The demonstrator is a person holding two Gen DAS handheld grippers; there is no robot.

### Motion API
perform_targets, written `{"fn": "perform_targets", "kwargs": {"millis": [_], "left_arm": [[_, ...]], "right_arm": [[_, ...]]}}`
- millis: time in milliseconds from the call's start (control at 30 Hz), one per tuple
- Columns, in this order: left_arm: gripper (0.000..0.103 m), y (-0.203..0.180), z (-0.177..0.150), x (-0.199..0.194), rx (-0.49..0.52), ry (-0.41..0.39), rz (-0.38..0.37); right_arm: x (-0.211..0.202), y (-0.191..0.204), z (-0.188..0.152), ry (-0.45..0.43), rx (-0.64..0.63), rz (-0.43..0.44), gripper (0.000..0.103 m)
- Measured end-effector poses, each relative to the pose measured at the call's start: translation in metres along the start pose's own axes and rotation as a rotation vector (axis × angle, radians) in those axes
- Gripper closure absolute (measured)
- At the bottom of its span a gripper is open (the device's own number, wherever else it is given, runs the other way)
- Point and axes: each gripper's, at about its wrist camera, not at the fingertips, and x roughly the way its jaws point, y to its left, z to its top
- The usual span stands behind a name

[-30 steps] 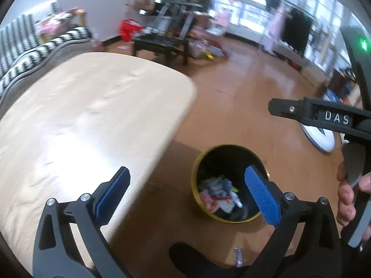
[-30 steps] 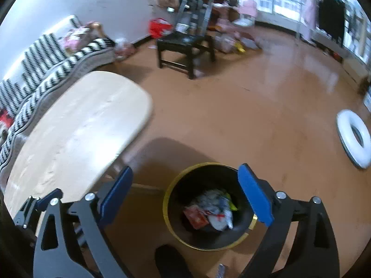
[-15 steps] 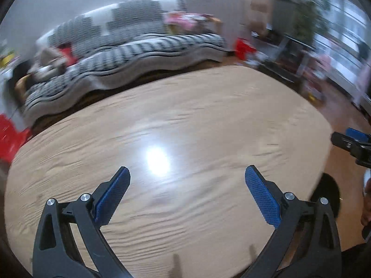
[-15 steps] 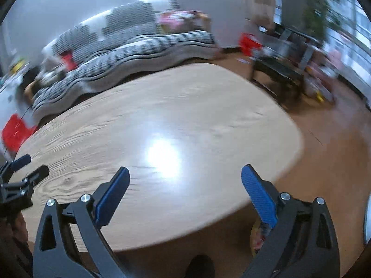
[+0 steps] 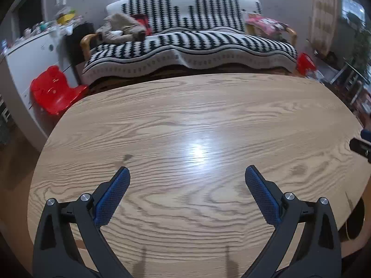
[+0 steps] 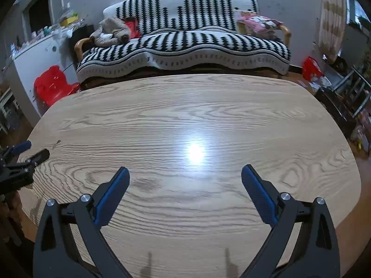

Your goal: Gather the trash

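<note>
Two grippers hover over the wooden table [image 5: 185,120] — left gripper [image 5: 186,180] and right gripper [image 6: 184,178] both spread wide, holding nothing. No trash shows on it — best scan the edges and floor before reaching.

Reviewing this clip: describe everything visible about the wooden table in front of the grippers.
The wooden table is a large oval top in light oak-look grain with wavy darker lines and a few knot marks. Its glossy surface throws back a bright spot of ceiling light near the middle. No trash lies on the visible top. It stands level before a black-and-white striped sofa. Both open grippers, left and right, hover above its near edge, casting thin shadows without visibly touching it.
</note>
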Motion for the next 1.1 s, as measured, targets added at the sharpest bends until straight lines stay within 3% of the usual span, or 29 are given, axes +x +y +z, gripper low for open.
{"fn": "perform_targets", "kwargs": {"millis": [300,1100], "left_arm": [[0.007,0.019,0.006,0.005,-0.026,-0.005,0.012],[0.007,0.012,0.003,0.003,-0.010,-0.004,0.005]], "right_arm": [[0.013,0.015,0.001,0.015,-0.010,0.012,0.009],[0.010,0.008,-0.003,0.014,-0.006,0.009,0.009]]}}
